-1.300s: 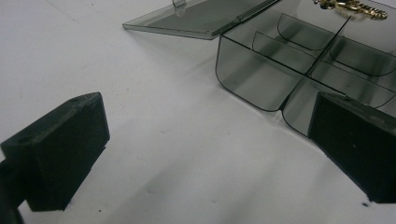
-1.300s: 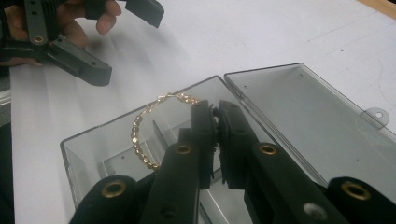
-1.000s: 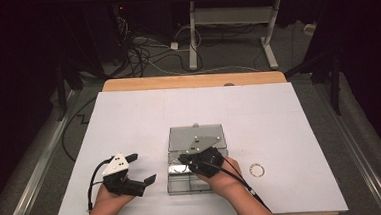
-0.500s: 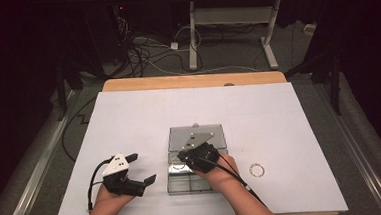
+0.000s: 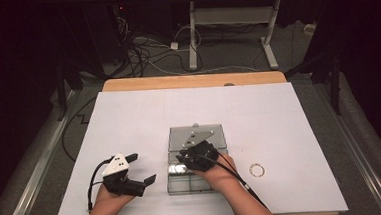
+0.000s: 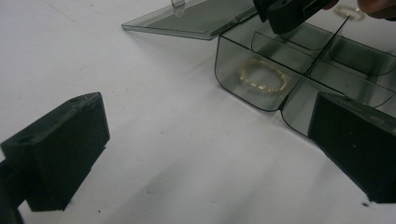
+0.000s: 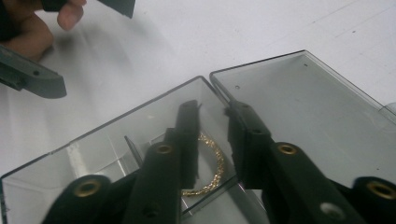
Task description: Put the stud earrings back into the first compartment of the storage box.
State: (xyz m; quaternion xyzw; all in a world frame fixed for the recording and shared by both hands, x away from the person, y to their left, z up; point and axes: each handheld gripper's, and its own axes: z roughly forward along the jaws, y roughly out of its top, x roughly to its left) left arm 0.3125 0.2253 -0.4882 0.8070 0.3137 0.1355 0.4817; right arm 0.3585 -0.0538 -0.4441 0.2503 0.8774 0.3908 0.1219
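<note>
One gold bracelet [image 7: 212, 169] lay on the floor of a corner compartment of the clear divided box [image 5: 195, 173], in the row just beside the hinge of the flat-open lid [image 5: 196, 135], on the side nearest the left hand. The right gripper [image 7: 212, 140] hung directly over that compartment with its fingertips inside the walls; its jaws had just been opening, and the chain sat between and beneath them with no pad pressing on it, so the claw stood released. In the left gripper view the bracelet [image 6: 264, 74] rested as a loose ring, apart from the compartment's curved wall.

A second ring-shaped piece [image 5: 256, 170] lay on the white table [image 5: 129, 116], well apart from the box on the right. The left gripper [image 5: 141, 168] rested on the table just left of the box, jaws spread wide and empty.

The risk I saw lay in the withdrawal: a link could catch on a fingertip and ride up out of the compartment, or a jaw could knock the thin divider and shove the light, unsteadied box across the table, since the left gripper held nothing down.
</note>
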